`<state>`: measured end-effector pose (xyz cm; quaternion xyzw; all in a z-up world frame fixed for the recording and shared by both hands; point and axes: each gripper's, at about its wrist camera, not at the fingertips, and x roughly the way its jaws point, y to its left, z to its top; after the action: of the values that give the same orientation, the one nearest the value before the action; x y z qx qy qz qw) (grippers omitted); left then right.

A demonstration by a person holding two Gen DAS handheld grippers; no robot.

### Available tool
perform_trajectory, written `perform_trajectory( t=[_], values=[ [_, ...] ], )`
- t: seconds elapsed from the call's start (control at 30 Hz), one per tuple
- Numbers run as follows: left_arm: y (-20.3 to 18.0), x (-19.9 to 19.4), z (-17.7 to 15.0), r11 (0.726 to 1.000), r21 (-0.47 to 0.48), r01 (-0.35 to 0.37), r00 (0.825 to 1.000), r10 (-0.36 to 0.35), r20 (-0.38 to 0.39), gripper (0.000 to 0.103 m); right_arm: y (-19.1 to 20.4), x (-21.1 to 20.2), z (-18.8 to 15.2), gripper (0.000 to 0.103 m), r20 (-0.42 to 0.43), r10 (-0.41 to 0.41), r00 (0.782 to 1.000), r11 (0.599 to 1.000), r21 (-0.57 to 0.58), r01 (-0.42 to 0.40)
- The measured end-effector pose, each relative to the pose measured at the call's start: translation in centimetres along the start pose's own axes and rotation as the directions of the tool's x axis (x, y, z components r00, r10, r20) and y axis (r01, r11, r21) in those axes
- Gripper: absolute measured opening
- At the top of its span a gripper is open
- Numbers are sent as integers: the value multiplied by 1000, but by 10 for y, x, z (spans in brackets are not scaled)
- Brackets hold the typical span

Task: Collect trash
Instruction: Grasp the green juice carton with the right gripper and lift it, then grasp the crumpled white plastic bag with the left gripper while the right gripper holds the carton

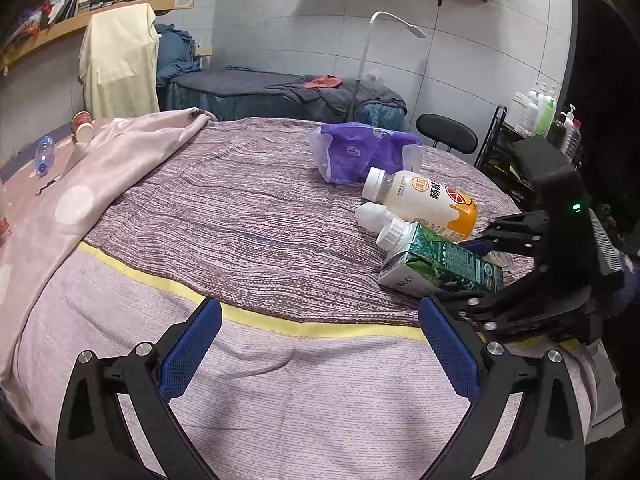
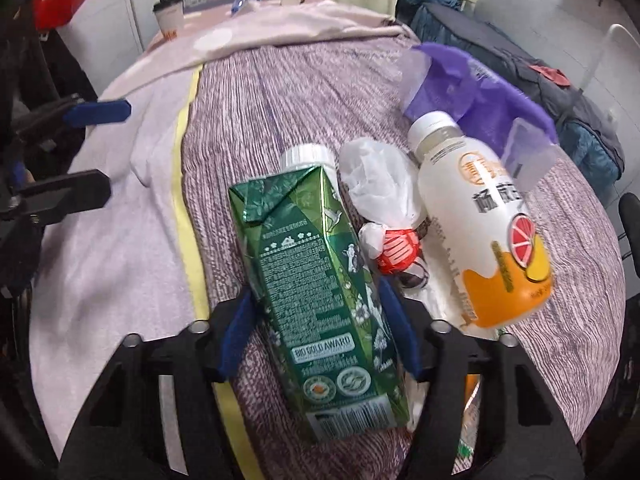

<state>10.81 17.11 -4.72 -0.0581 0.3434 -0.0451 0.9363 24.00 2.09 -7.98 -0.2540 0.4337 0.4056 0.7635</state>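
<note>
A: The rectangular drink carton (image 2: pixel 320 300)?
B: Glossy green, white floral print, white cap.
A: The plastic bottle (image 2: pixel 480 216)?
B: Cream, orange base, grapefruit slice.
A: The bed's bedspread (image 1: pixel 248 208)?
B: Mauve streaks, one yellow stripe.

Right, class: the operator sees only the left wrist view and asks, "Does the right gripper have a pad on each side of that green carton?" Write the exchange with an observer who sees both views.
Observer: Yes. In the right wrist view the right gripper has a blue pad along each long side of the green carton, and both look to be touching it.
Operator: What is the white lump behind the carton?
Observer: A crumpled white plastic bag with something red bunched at its near end. It lies between the carton and the white-and-orange bottle.
Operator: Any trash at the far end that I miss?
Observer: A lidded takeaway cup with a straw stands upright near the wall.
</note>
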Motion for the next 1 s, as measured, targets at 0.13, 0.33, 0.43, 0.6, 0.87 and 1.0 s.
perform_trajectory(
  t=[0.13, 0.33, 0.43, 0.6, 0.87, 1.0],
  values=[
    [-2, 6, 1, 1000, 14, 15, 1000, -15, -12, 97, 1, -3, 0, 51, 13, 3, 1000, 1000, -7, -3],
    [-5, 20, 8, 998, 24, 52, 998, -51, -41, 97, -8, -45, -9, 50, 142, 45, 989, 993, 99, -59],
    [-9, 35, 16, 995, 24, 94, 992, -91, -85, 97, -21, -77, -19, 50, 229, 20, 973, 980, 190, -64],
    [-25, 60, 33, 986, 51, 158, 980, -150, -134, 90, -43, -122, -48, 50, 321, -69, 944, 945, 324, -41],
    [-45, 119, 57, 959, -22, 282, 922, -278, -269, 77, -49, -141, -91, 51, 333, -173, 927, 889, 458, 2],
    [-52, 135, 62, 951, -73, 301, 903, -309, -299, 75, -49, -142, -110, 51, 329, -192, 924, 864, 503, 1]
  ],
)
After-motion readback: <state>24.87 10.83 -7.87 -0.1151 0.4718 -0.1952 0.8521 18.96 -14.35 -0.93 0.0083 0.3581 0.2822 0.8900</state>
